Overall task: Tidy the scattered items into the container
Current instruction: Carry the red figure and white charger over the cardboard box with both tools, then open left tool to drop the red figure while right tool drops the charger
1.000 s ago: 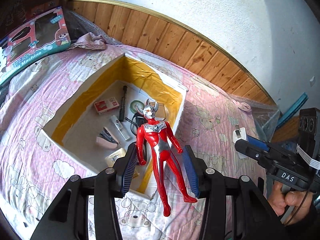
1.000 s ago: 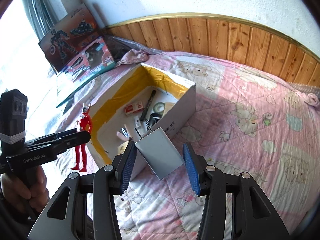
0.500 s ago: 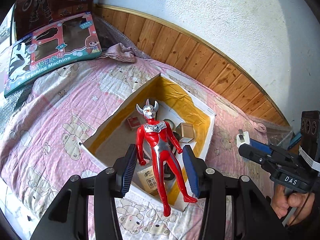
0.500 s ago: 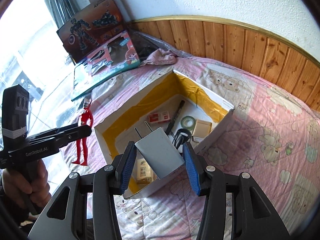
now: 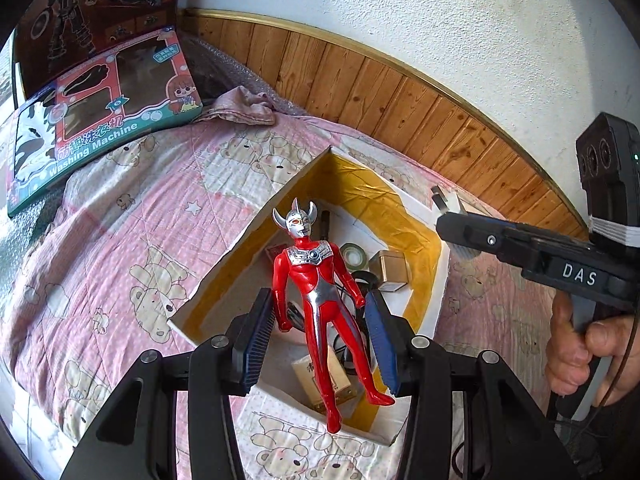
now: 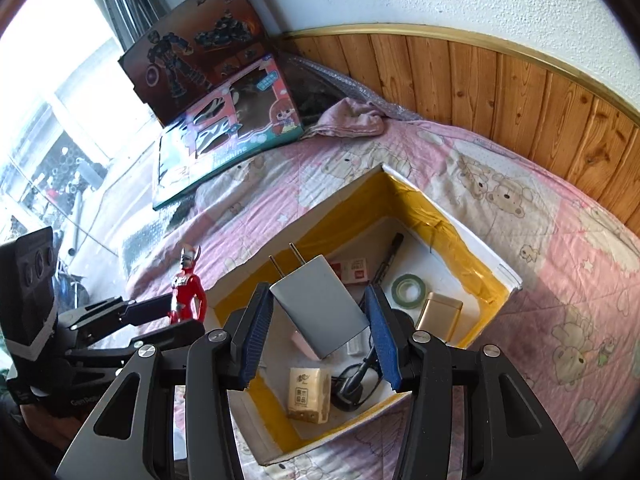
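My left gripper (image 5: 320, 336) is shut on a red and silver hero figure (image 5: 316, 280), held upright above the near end of the open cardboard box (image 5: 438, 280) with yellow-taped inner walls. My right gripper (image 6: 318, 330) is shut on a grey plug adapter (image 6: 320, 306) with two metal prongs, hanging over the box (image 6: 480, 280). Inside lie a tissue pack (image 6: 306, 394), a green tape roll (image 6: 408, 286), a gold box (image 6: 438, 314), a marker (image 6: 388, 258), a black cable (image 6: 356, 380) and a red-and-white packet (image 6: 352, 270). The figure (image 6: 186, 288) also shows at left in the right wrist view.
The box sits on a pink bear-print quilt (image 5: 120, 248). Two toy boxes (image 5: 100, 96) lean at the back left beside a crumpled pink cloth (image 5: 244, 106). A wood-panelled wall (image 5: 400, 96) runs behind the bed. A hand (image 5: 588, 356) holds the right gripper's handle.
Both grippers have swung further left and lifted, so the box now sits lower and nearer under each held item. The figure and the adapter stay gripped as before.
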Action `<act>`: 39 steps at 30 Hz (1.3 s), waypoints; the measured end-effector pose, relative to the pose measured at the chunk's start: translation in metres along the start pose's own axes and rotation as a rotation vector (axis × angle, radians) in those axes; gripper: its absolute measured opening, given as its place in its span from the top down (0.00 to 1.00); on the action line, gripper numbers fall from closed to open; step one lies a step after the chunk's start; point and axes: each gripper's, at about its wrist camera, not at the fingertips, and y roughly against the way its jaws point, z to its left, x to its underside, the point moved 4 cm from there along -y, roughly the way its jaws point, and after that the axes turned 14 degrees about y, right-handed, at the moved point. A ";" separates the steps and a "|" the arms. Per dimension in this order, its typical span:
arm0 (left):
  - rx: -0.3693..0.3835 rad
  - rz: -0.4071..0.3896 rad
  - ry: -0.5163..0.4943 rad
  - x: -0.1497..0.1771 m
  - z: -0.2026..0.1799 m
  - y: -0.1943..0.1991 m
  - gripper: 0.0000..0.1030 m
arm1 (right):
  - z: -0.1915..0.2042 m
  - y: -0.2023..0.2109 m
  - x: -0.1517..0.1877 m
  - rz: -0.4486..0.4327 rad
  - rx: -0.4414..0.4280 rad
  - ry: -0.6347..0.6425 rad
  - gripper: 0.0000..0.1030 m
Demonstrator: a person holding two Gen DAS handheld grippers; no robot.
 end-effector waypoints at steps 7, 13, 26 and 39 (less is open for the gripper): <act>-0.034 0.046 -0.039 0.005 0.003 -0.020 0.54 | -0.023 -0.031 -0.026 0.029 0.013 0.007 0.51; -0.071 0.072 -0.055 0.005 0.011 -0.034 0.54 | -0.040 -0.056 -0.043 0.056 0.037 0.017 0.51; -0.105 0.132 -0.054 0.010 0.026 -0.063 0.53 | -0.053 -0.111 -0.052 0.128 0.073 0.065 0.51; -0.127 0.134 0.069 0.011 0.052 -0.072 0.46 | -0.065 -0.113 -0.034 0.133 0.067 0.012 0.49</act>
